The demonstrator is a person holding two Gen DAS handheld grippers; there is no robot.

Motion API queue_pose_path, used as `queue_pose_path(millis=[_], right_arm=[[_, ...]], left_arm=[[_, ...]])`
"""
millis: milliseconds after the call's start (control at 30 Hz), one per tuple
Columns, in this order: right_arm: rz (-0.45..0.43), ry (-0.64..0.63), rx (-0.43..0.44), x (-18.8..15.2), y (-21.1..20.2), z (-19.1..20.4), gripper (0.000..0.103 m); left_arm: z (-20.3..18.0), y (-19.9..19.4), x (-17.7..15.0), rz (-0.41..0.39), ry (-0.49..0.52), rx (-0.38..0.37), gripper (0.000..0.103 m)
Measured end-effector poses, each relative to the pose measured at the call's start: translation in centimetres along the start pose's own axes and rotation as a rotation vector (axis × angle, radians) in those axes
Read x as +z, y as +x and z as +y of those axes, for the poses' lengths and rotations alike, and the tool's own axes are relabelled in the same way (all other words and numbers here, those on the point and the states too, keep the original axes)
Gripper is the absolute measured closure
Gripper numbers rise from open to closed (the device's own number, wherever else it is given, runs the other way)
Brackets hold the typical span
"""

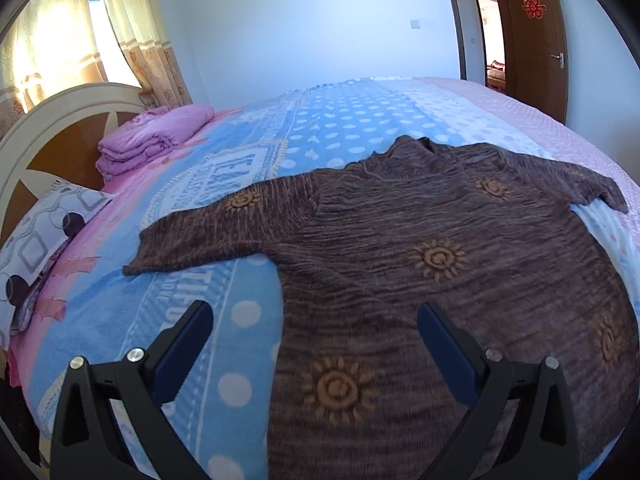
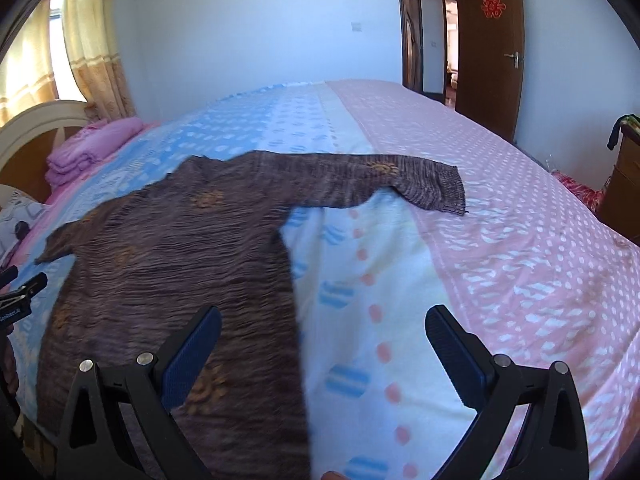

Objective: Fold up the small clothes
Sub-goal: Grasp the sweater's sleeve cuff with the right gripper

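A brown knit sweater [image 1: 420, 248] with orange sun motifs lies flat on the bed, both sleeves spread out sideways; it also shows in the right wrist view [image 2: 172, 264]. My left gripper [image 1: 314, 312] is open and empty, above the sweater's lower left edge, its right finger over the fabric. My right gripper [image 2: 324, 318] is open and empty, above the sweater's lower right edge, its left finger over the fabric. The left gripper's tip [image 2: 24, 288] shows at the left edge of the right wrist view.
The bed [image 2: 520, 264] has a blue and pink dotted cover. A folded pink quilt [image 1: 152, 140] and a patterned pillow [image 1: 40, 236] lie by the headboard [image 1: 52, 128]. A brown door [image 2: 488, 40] stands open behind. A wooden cabinet [image 2: 624, 184] is at right.
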State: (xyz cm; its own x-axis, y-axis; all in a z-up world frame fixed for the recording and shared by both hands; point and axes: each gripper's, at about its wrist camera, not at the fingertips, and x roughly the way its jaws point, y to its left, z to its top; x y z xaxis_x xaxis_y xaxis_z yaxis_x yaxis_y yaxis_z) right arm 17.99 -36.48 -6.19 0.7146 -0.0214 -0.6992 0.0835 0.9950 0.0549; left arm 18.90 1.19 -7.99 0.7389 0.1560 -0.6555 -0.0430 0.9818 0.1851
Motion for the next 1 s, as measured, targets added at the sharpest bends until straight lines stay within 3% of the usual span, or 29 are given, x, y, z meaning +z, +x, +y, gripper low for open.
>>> queue_pose_path(millis=[133,467,700,1000], right_arm=[[0.02,0.014,-0.051,1.8,2.4,-2.5,0.001],[0.032,0.116,-0.126,6.3,7.5,-9.2,0.002],[0.028,0.22,-0.168,9.8,11.2,-14.3,0.014],[0.138,0.276,-0.166,12.0,17.5,-17.0,0.032]], left_arm=[[-0.1,2.7,0.7,0.043,-0.019,0.018,0.0],[-0.6,6.1,2.5,0.042,-0.022,0.084,0.0],[0.4,8.1,3.2,0.065,-0.049,0.118,0.0],[0.8,9.4,3.5,0.073,-0.047,0.168,0.0]])
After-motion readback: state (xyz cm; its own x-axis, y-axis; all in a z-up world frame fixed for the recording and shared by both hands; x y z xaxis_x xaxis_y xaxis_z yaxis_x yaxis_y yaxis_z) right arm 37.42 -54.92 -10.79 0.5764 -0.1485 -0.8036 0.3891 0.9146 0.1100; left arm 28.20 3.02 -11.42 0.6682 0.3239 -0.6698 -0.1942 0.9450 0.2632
